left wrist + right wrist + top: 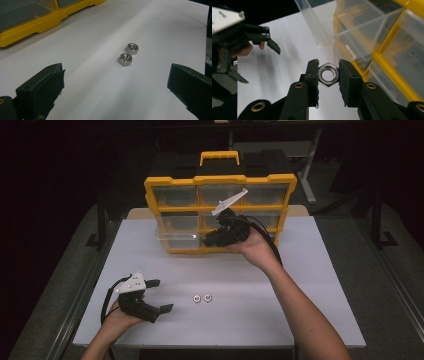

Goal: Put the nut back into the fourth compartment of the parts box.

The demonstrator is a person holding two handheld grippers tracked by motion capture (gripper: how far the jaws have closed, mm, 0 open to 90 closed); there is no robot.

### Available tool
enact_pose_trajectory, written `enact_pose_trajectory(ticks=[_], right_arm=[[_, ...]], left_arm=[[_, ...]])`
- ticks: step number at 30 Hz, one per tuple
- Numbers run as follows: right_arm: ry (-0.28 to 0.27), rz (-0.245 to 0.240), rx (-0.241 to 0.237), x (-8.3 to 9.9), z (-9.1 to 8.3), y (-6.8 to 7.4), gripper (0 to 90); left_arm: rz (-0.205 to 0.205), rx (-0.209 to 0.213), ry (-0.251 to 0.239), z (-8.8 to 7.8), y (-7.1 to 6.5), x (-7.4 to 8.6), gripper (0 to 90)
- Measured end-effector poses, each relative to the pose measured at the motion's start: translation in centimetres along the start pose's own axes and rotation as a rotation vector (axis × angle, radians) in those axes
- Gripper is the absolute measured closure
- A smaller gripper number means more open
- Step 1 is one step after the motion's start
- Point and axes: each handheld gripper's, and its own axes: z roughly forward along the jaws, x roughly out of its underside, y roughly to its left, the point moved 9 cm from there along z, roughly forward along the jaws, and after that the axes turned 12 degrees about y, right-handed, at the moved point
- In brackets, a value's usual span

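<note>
My right gripper (328,65) is shut on a steel hex nut (328,74), pinched flat to flat between its pads. In the high view this gripper (209,239) hovers in front of the yellow organizer (220,182), beside a clear drawer (176,238) pulled out at the lower left. Two more hex nuts (197,298) (208,297) lie side by side on the white table. The left gripper (161,295) rests low at the front left, open, its jaws facing those nuts (125,59) (132,48) with nothing between them.
The white tabletop (300,285) ends at dark floor on all sides. The organizer's yellow base (37,27) stands at the back of the table. Its clear drawer fronts (372,37) rise close to the right gripper. A hand with the left gripper (262,66) sits farther off.
</note>
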Motion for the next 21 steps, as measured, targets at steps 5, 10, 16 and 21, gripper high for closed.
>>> enact_pose_trajectory(ticks=[5,10,16,21], right_arm=[[-0.019,0.004,0.002,-1.3,-0.9,-0.2,69.4],[-0.034,-0.01,0.007,-2.6,-1.6,-0.3,69.5],[-0.039,-0.013,0.009,-3.7,-1.7,-0.5,69.4],[-0.043,-0.001,0.004,-4.7,-1.4,-0.3,69.4]], left_arm=[[-0.01,0.002,-0.003,0.0,0.0,-0.1,0.8],[-0.009,-0.001,-0.004,0.0,0.0,-0.1,0.8],[-0.005,-0.001,-0.003,0.0,0.0,0.0,0.8],[-0.002,-0.001,-0.003,0.0,-0.1,-0.1,0.8]])
